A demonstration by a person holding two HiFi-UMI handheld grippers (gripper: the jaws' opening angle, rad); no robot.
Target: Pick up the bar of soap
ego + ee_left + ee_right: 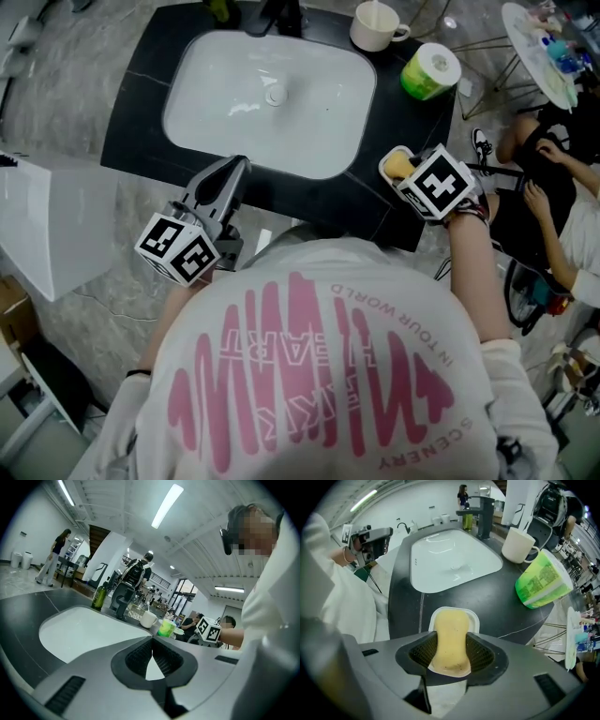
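Note:
The bar of soap (451, 637) is pale yellow and narrow at the waist. It lies in a white soap dish (474, 618) on the black counter's front right corner. My right gripper (452, 651) is shut on the soap, with both ribbed pads pressed against its sides. In the head view the soap (397, 165) pokes out ahead of the right gripper (405, 174) and its marker cube. My left gripper (238, 167) hovers at the counter's front edge over the sink rim. In its own view the left gripper (152, 643) is shut and holds nothing.
A white sink basin (192, 80) is set in the black counter (139, 117). A cream mug (375, 25) and a green-wrapped paper roll (431, 70) stand at the back right, a dark faucet (483, 509) behind the basin. A seated person (562, 202) is at the right.

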